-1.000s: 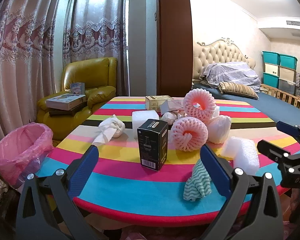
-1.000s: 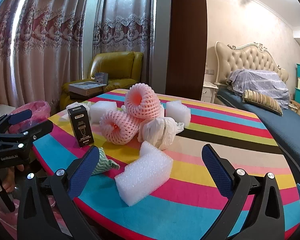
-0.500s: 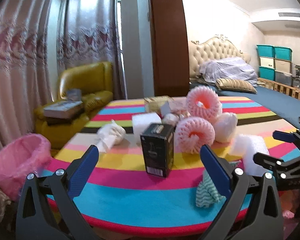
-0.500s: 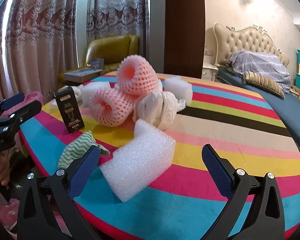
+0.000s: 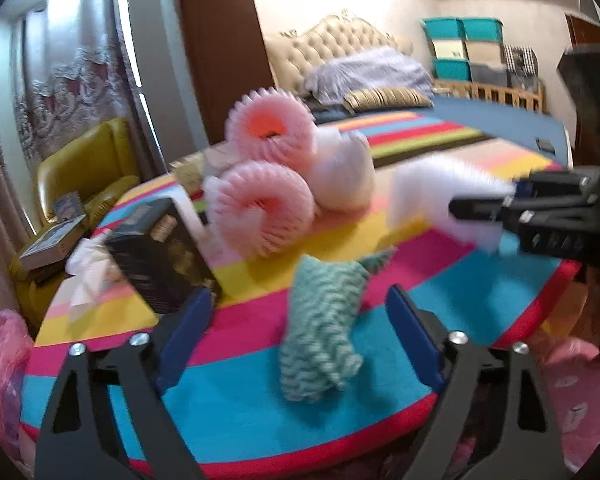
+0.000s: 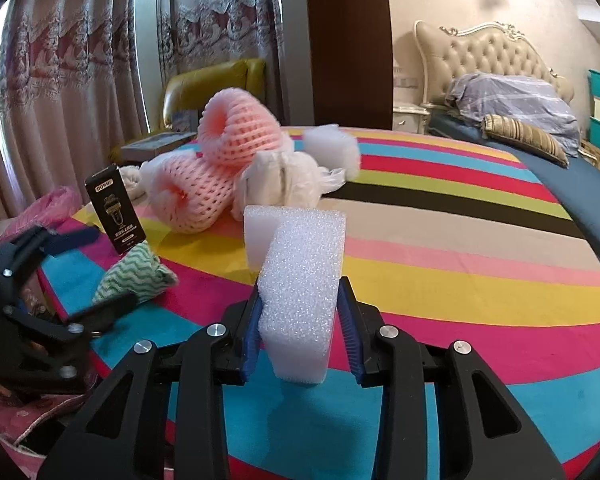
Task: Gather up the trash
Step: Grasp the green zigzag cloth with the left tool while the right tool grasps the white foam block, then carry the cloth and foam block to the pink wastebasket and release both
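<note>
My right gripper (image 6: 300, 332) is shut on a white foam block (image 6: 304, 280) and holds it just above the striped table (image 6: 460, 248); the block also shows in the left wrist view (image 5: 440, 196). My left gripper (image 5: 296, 320) is open, with a green-and-white cloth (image 5: 320, 324) on the table between its fingers. The cloth also shows in the right wrist view (image 6: 136, 276). Two pink foam fruit nets (image 5: 260, 212) (image 5: 270, 130), a white wrapper (image 5: 340, 176) and a black box (image 5: 160, 256) lie behind it.
A pink trash bag (image 5: 0, 360) hangs at the table's left edge. A yellow armchair (image 5: 84, 168) stands beyond it, a bed (image 6: 520, 92) to the right. Another white foam piece (image 6: 332, 148) and crumpled tissue (image 5: 88, 276) lie on the table.
My right gripper has closed on the white foam block and lifted it. My left gripper has moved forward and right, so the green cloth now lies between its open fingers.
</note>
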The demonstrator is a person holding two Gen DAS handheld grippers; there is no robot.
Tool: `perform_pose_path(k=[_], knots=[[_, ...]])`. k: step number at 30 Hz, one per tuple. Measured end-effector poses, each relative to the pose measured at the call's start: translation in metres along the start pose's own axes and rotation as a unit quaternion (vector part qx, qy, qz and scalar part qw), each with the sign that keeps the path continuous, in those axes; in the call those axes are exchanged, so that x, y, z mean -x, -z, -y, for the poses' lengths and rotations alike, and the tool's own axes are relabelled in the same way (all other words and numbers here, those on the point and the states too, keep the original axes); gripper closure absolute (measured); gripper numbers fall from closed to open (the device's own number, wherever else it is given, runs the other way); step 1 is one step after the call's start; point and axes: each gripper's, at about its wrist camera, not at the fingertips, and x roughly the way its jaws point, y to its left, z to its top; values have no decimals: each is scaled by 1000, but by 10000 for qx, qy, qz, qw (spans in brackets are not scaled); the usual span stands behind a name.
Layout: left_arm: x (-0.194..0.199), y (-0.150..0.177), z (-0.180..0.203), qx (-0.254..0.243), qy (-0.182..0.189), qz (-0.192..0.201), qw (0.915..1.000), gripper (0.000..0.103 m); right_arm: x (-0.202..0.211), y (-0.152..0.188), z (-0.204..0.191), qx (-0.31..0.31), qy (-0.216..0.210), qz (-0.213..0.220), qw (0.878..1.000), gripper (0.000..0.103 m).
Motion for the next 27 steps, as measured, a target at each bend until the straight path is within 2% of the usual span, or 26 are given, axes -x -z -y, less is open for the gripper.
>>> perform_pose_path(k=[3, 5, 12, 19, 27], knots=[[-15, 0, -2, 39, 95, -166, 9998, 44, 2, -1, 2, -17, -19, 107, 9999, 69], [-20, 1, -5, 130, 335, -218, 9991, 70, 3, -1, 1, 27, -21, 125, 9999, 69], [7, 1, -12, 159, -67, 336, 9993, 73, 14, -5, -17, 341, -157, 393, 9985, 69], [53, 10, -39, 454, -554, 826, 9940, 73, 21, -16, -48, 767, -418, 499, 9949, 69], [86, 28, -85, 912, -1068, 871, 9863, 73, 14, -40, -94, 1174, -1063, 522, 9860, 69]])
